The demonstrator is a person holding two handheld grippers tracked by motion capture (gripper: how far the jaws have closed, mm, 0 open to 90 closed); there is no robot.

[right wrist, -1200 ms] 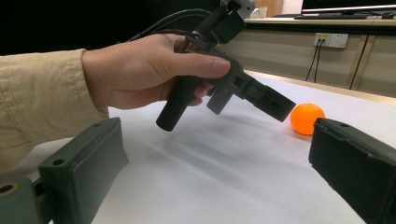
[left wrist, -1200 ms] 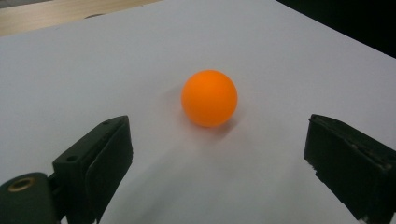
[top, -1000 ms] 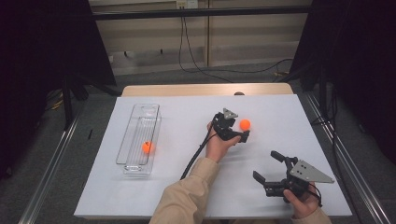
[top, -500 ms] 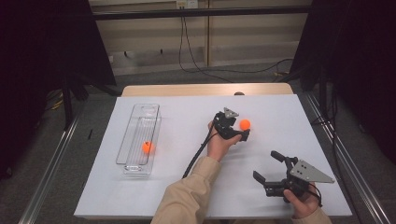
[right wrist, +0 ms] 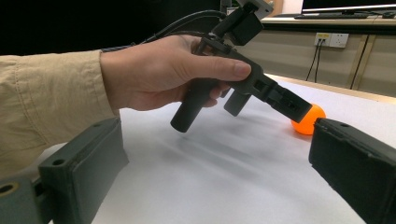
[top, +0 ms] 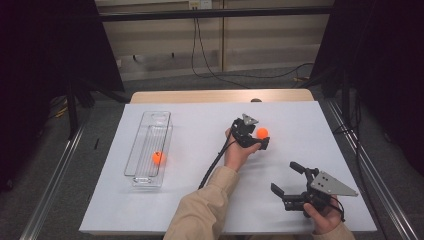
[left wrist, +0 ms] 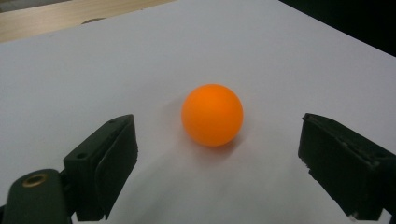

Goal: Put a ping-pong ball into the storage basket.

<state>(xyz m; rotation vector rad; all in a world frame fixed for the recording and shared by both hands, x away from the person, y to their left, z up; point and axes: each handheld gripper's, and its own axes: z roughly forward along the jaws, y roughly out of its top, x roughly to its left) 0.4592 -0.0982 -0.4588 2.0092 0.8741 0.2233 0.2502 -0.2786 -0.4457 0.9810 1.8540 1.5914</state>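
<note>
White paper covers the bench (top: 200, 200), and dark curtains hang at both sides. An orange ball (top: 262, 133) sits on the paper, right of the middle. The left hand-held gripper (top: 257, 137) reaches over to it. Its jaws have just been closing a little, but they are wide, with the ball (left wrist: 212, 115) between them and not touching either one. The right hand-held gripper (top: 287, 180) rests near the front edge, well apart from the ball, and its jaws are wide too, with nothing in them. A clear tray (top: 141, 145) lies on the left side with a second orange ball (top: 158, 158) inside it.
</note>
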